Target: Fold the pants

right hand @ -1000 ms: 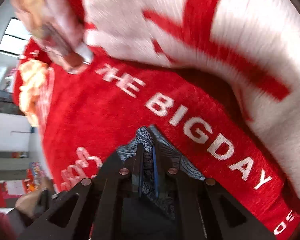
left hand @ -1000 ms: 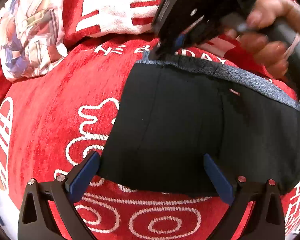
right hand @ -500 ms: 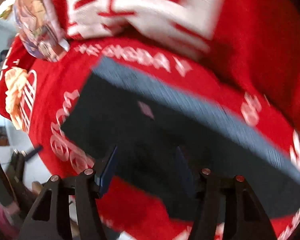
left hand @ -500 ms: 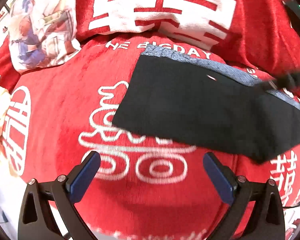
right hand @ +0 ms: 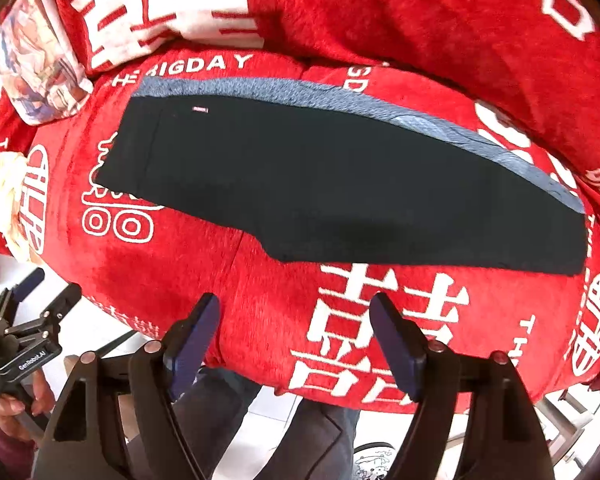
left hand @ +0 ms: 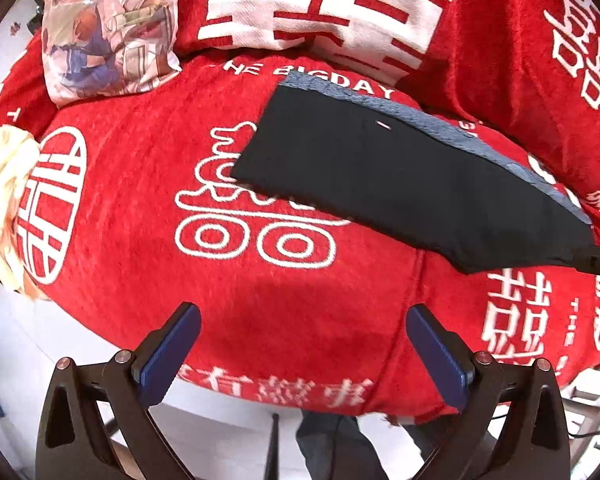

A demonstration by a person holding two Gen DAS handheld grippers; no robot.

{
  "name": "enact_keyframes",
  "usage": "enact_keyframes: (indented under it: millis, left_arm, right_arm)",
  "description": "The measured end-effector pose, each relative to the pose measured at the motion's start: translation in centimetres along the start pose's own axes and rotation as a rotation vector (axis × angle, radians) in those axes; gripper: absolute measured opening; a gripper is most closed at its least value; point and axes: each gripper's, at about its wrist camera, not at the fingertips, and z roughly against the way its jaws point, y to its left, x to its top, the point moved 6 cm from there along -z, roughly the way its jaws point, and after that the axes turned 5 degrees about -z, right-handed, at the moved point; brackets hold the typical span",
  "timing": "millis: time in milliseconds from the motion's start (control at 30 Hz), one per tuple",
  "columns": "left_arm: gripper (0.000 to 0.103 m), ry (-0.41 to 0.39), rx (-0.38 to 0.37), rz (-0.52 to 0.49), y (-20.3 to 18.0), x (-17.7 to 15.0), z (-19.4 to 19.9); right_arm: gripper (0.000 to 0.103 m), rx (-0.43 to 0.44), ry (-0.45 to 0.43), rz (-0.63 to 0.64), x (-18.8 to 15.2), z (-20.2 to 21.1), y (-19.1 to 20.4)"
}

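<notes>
Both grippers have let go and drawn back: the left gripper (left hand: 300, 354) and right gripper (right hand: 296, 340) now hang off the front edge of the red plush sofa cover with white lettering (right hand: 380, 320), jaws apart and empty. The black fabric pants with a grey-blue strip along the far edge (right hand: 340, 184) lie flat and halved lengthwise on that cover, so a crosswise fold likely remains. A printed cushion (left hand: 112, 28) sits at the cover's far left, well apart from them; nothing blocks a re-grasp.
</notes>
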Motion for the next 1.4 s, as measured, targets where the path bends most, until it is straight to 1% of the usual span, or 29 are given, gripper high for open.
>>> enact_keyframes:
  millis: [33,67,167,300,467,533,633,733,800,867,1000,1133,1267,1400]
  left_arm:
    - [0.103,0.001,-0.011,0.0,-0.2,-0.1,0.4]
    - [0.103,0.002,-0.022,-0.001,-0.4,-0.1,0.7]
    - [0.103,-0.006,-0.05,-0.012,-1.0,0.1,2.0]
    - [0.103,-0.023,-0.029,-0.053,-1.6,0.7,3.5]
    - [0.103,-0.026,-0.006,-0.104,-2.5,1.5,4.8]
    - [0.103,-0.028,0.0,-0.124,-3.0,1.7,5.3]
    - [0.103,-0.013,-0.013,-0.142,-3.9,1.9,5.5]
    - [0.103,-0.028,-0.005,-0.168,-5.0,2.3,6.0]
    - [0.103,-0.03,0.015,-0.206,-5.9,2.6,6.0]
    - [0.103,-0.019,0.018,-0.248,-6.9,3.0,5.9]
    - [0.103,0.013,0.022,-0.282,-8.3,3.6,5.6]
    - [0.103,0.018,0.038,-0.321,-9.9,3.6,5.6]
    - [0.103,0.022,0.045,-0.382,-11.9,3.5,5.5]
    - [0.103,0.027,0.033,-0.43,-14.1,3.5,5.1]
  right_arm:
    - [0.086,-0.001,-0.017,-0.002,-0.2,0.7,0.0]
    - [0.09,-0.001,-0.033,0.0,-0.2,1.3,0.1]
    - [0.091,-0.018,-0.083,0.018,-0.5,3.1,0.2]
    - [0.091,-0.01,-0.081,0.023,-1.2,4.5,0.0]
    - [0.091,0.011,-0.088,-0.029,-2.6,5.6,-1.0]
    - [0.091,0.016,-0.087,-0.065,-3.3,5.6,-1.7]
    - [0.091,0.037,-0.093,-0.141,-4.2,5.7,-3.0]
    - [0.091,0.054,-0.113,-0.207,-4.8,5.9,-4.3]
    - [0.091,0.058,-0.128,-0.239,-5.1,6.2,-5.2]
    - [0.091,0.067,-0.143,-0.276,-5.4,6.4,-6.1]
    - [0.091,0.087,-0.154,-0.363,-6.4,6.3,-8.2]
    - [0.091,0.096,-0.16,-0.435,-7.2,6.2,-10.1]
    - [0.091,0.108,-0.191,-0.494,-8.0,6.7,-11.8]
    - [0.091,0.109,-0.189,-0.575,-9.8,6.3,-14.0]
